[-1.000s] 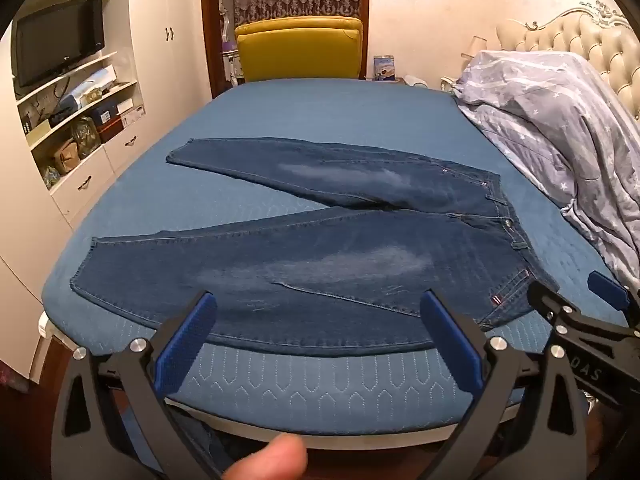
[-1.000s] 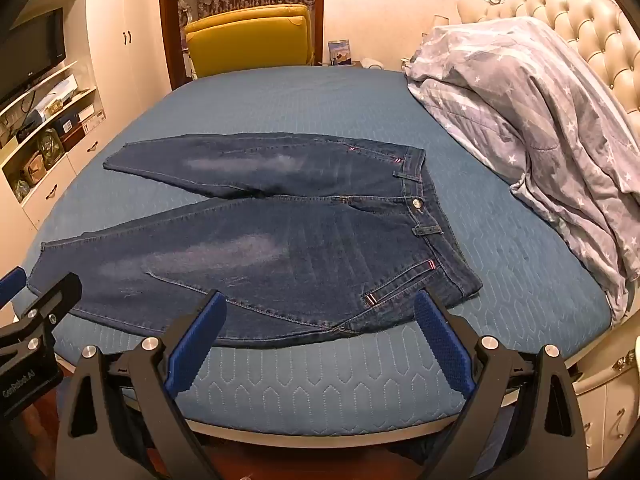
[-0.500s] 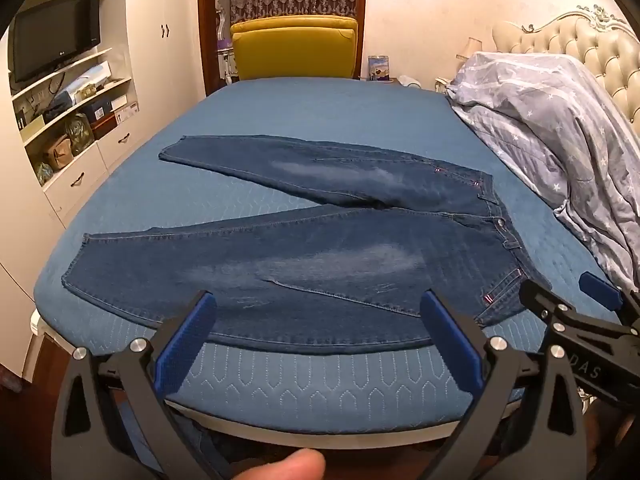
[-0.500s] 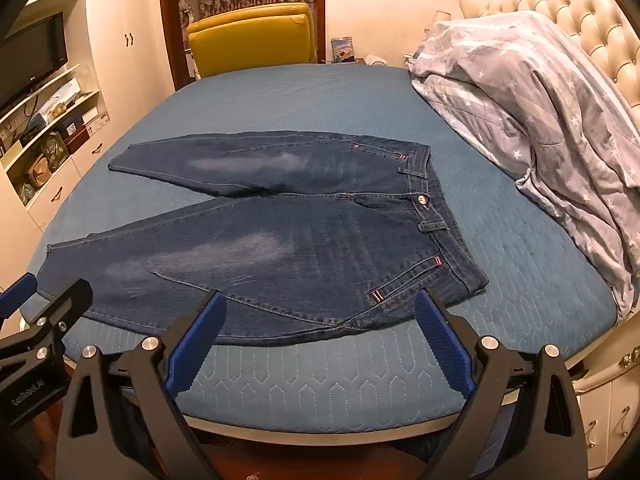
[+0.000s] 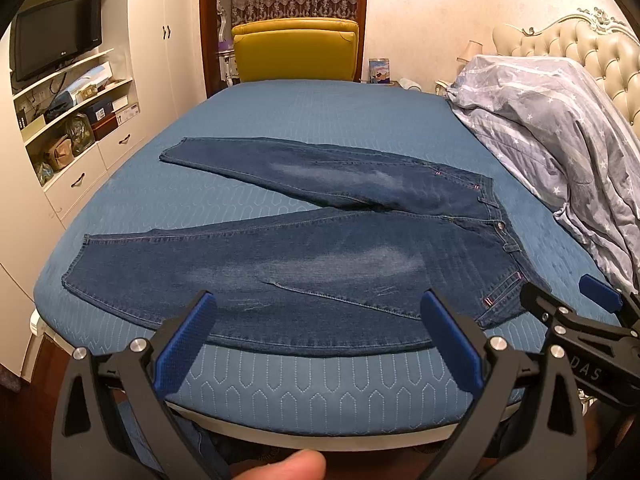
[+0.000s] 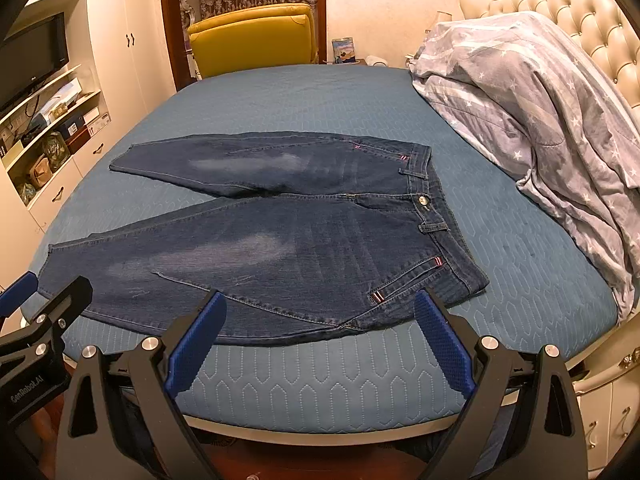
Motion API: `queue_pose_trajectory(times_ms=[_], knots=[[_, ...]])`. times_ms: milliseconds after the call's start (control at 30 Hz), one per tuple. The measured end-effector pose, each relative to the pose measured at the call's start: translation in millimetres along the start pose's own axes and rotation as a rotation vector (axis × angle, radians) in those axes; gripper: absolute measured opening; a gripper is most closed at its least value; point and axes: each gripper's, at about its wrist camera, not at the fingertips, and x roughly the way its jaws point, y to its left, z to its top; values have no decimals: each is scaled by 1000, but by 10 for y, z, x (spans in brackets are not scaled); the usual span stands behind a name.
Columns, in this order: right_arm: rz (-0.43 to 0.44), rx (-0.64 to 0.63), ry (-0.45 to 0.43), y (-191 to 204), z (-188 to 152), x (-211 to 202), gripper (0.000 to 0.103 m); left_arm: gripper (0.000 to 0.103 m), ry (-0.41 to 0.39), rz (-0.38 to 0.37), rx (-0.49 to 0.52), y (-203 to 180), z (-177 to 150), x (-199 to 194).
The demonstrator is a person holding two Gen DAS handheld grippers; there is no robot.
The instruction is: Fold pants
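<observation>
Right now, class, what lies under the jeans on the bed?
The jeans lie flat on the blue quilted bedcover, which shows all around them. Whatever sits directly beneath the denim is covered, so it cannot be seen.

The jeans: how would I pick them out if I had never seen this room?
Find the big bed with the teal quilted cover. The jeans lie flat across its near half, legs spread in a V, waistband toward the grey star-print duvet. They are the only dark denim, with faded pale patches on each leg.
</observation>
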Motion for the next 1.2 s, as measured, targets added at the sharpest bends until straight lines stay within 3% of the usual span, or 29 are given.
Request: queue_pose_trajectory(times_ms=[1200], knots=[[5,6,1,36,0,6,91,102,4,-9,-19,102,37,-7]])
